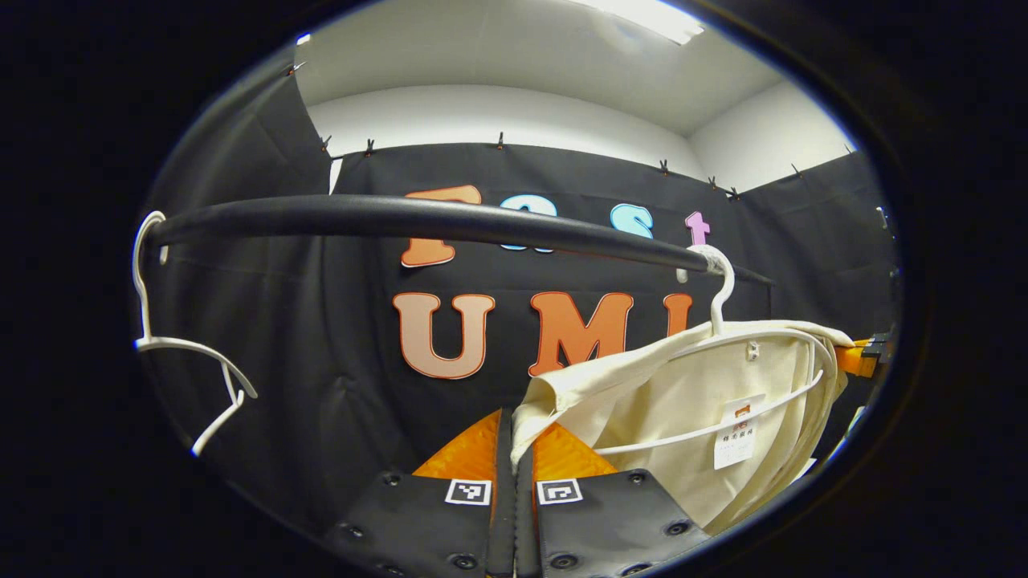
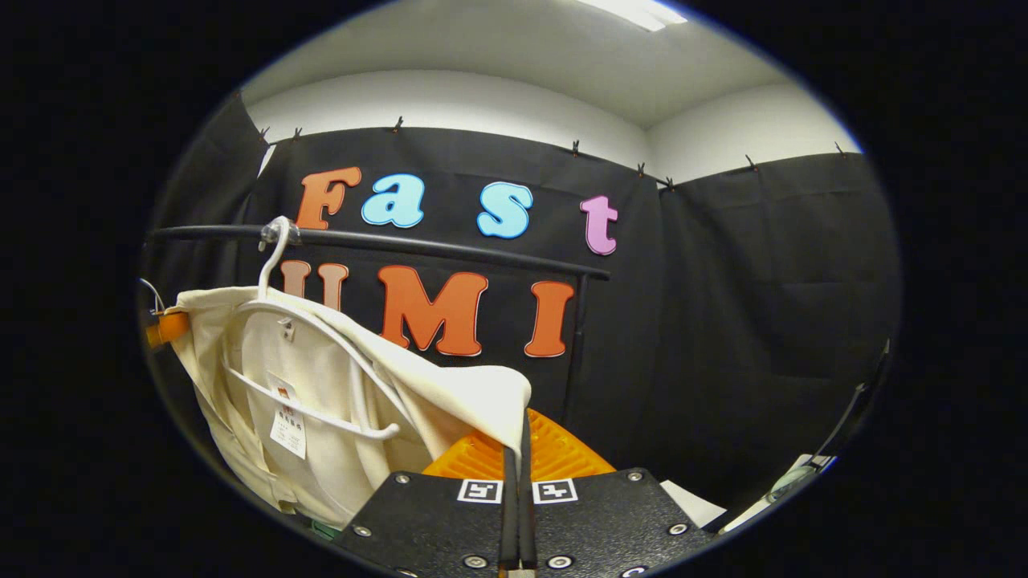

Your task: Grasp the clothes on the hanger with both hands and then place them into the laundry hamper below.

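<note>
Left gripper (image 1: 514, 449) pinches the cream shirt's (image 1: 691, 401) shoulder edge; right gripper (image 2: 518, 449) pinches the opposite shoulder. Shirt on white hanger (image 2: 321, 353), hooked on the black rail (image 1: 418, 221) above.

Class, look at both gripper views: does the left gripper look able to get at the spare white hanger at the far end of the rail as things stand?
Probably not yet. The left gripper is shut on the cream garment, so it must let go first. Otherwise the way along the rail to the empty hanger looks free.

I am seeing a dark rail (image 1: 418, 221) running across, and a bare white hanger (image 1: 173, 345) hanging from its end.
</note>
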Demonstrator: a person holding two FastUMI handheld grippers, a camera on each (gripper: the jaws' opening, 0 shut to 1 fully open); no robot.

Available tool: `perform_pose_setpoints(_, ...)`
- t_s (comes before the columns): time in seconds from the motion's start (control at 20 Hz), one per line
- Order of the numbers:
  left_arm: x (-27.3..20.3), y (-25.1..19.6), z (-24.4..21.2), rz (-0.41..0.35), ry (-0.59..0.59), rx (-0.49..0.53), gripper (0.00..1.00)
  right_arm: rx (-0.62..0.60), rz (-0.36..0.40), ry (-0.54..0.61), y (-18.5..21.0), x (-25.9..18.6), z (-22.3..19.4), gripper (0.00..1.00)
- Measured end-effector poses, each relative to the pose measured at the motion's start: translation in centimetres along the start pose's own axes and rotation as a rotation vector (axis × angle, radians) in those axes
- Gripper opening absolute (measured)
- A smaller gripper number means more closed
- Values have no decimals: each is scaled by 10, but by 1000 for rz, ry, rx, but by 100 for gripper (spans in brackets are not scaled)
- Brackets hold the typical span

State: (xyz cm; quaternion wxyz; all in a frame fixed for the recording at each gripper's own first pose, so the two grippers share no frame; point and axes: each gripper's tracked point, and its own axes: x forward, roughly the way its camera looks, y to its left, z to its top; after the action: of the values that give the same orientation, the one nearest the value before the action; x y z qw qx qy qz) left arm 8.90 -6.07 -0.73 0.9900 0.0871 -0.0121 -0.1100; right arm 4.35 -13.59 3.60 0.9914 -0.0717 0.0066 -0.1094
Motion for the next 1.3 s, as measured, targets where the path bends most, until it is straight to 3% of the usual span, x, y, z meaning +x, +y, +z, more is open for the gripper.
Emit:
perform_pose_setpoints(0.2,5,1,-13,28,17,16,7,113,70,60,20,10,-44,0)
perform_pose_setpoints(0.35,12,7,-21,44,29,20,7,121,89,73,32,10,-61,0)
perform_pose_setpoints(0.6,14,20,-45,65,73,-14,7,209,138,197,60,12,-123,0)
perform_pose_setpoints(1.0,10,31,-59,113,94,8,7,230,125,193,87,-14,-153,0)
perform_pose_setpoints(1.3,0,60,-89,187,149,3,7,162,135,227,117,-30,-177,0)
